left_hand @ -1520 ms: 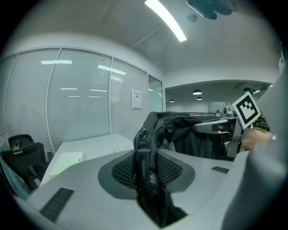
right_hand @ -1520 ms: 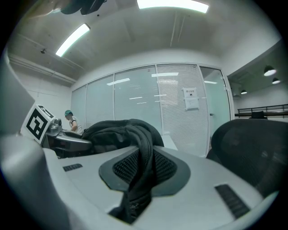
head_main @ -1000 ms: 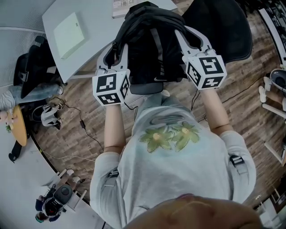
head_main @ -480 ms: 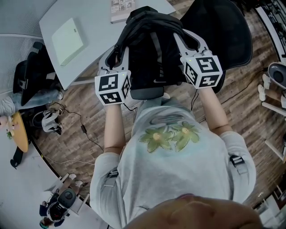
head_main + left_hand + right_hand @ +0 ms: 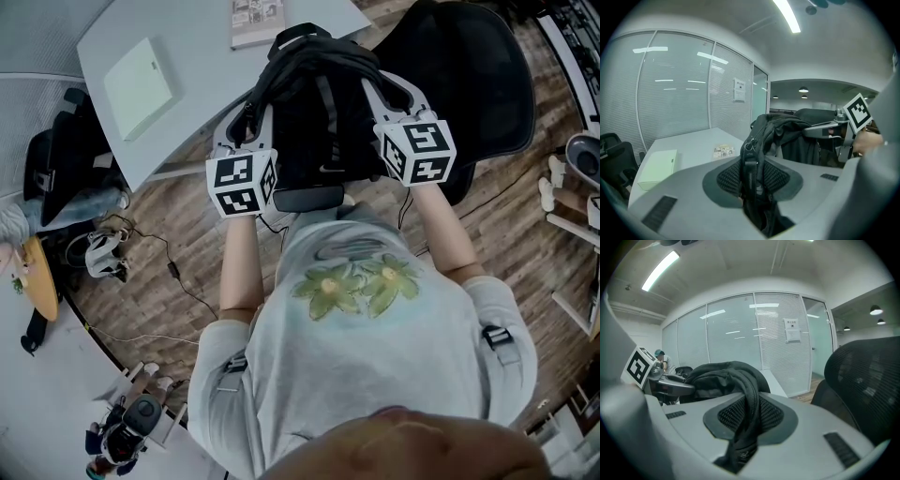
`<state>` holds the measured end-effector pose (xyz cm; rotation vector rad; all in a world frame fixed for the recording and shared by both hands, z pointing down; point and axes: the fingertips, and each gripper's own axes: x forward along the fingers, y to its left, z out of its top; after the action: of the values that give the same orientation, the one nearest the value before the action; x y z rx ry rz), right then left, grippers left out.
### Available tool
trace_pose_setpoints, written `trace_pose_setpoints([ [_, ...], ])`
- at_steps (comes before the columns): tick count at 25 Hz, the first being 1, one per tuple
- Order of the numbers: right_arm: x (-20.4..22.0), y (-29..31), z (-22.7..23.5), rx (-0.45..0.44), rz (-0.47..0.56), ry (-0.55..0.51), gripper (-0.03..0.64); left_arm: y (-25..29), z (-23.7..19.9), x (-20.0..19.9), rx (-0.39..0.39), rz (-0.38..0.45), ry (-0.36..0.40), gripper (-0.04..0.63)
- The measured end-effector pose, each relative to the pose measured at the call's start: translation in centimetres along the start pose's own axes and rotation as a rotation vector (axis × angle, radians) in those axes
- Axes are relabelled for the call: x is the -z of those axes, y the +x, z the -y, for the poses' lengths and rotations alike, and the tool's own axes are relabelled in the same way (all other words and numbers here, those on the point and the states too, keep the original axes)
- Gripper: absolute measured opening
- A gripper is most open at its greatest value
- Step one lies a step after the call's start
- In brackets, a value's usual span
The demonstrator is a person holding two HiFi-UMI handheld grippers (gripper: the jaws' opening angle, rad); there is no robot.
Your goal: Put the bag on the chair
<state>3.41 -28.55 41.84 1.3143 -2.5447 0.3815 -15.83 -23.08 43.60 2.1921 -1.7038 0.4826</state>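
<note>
A black backpack (image 5: pixel 319 103) hangs between my two grippers over a black office chair (image 5: pixel 483 75), whose mesh backrest stands to the right. My left gripper (image 5: pixel 246 120) is shut on a strap with a zipper pull on the bag's left side, seen between the pads in the left gripper view (image 5: pixel 752 180). My right gripper (image 5: pixel 386 92) is shut on a padded strap on the bag's right side, gripped between its pads (image 5: pixel 743 430). The bag's body (image 5: pixel 780 126) bulges beyond the jaws. Its underside and the chair seat are mostly hidden by the bag.
A grey table (image 5: pixel 197 56) stands to the upper left, bearing a pale green box (image 5: pixel 139 75) and a booklet (image 5: pixel 256 13). Another dark chair with a bag (image 5: pixel 66 159) is at left. Cables (image 5: pixel 173 272) lie on the wood floor. Glass walls (image 5: pixel 679 89) surround the room.
Both grippers have sunk together with the backpack, which now hangs lower over the chair. The grips on the straps look unchanged.
</note>
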Motion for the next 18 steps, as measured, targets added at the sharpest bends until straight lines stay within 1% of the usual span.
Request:
trace_pose_setpoints([
  [10, 1.9, 2.2, 0.0, -0.002, -0.059, 0.005, 0.071, 1.6, -1.3, 1.9, -0.005, -0.042, -0.013, 0.121],
  [18, 2.9, 3.1, 0.1, 0.003, -0.085, 0.006, 0.071, 2.6, -1.8, 2.9, -0.015, -0.038, -0.019, 0.120],
])
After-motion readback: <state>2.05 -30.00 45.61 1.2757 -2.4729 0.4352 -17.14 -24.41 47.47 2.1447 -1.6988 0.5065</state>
